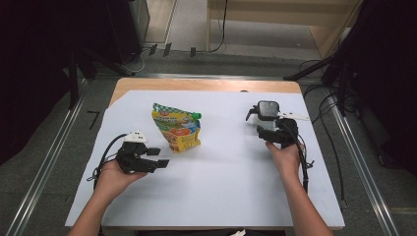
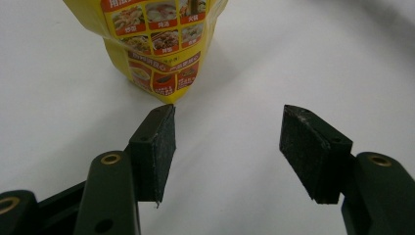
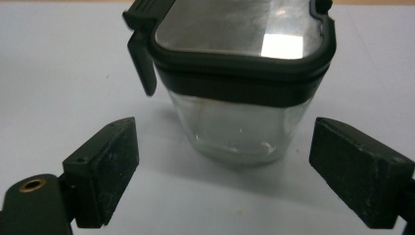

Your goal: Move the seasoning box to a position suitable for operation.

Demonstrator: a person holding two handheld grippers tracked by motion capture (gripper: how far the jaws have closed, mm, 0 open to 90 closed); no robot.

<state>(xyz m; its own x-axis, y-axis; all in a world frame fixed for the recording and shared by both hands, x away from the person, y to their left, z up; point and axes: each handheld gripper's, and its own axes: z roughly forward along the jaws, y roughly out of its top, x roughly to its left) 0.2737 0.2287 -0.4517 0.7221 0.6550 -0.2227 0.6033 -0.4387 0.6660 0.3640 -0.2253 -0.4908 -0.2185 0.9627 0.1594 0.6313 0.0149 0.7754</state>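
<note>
The high view hangs above the person's side of the table (image 1: 206, 83), looking forward and down over the white sheet (image 1: 216, 167) to the floor beyond. The left gripper view rides low on the left gripper (image 1: 158, 157), facing along its jaws, close to the yellow pouch (image 2: 161, 44), which also shows from above (image 1: 178, 129). The right gripper view sits on the right gripper (image 3: 222, 171), very near the glass jar (image 3: 235, 78), which the high view shares (image 1: 267, 111).
</note>
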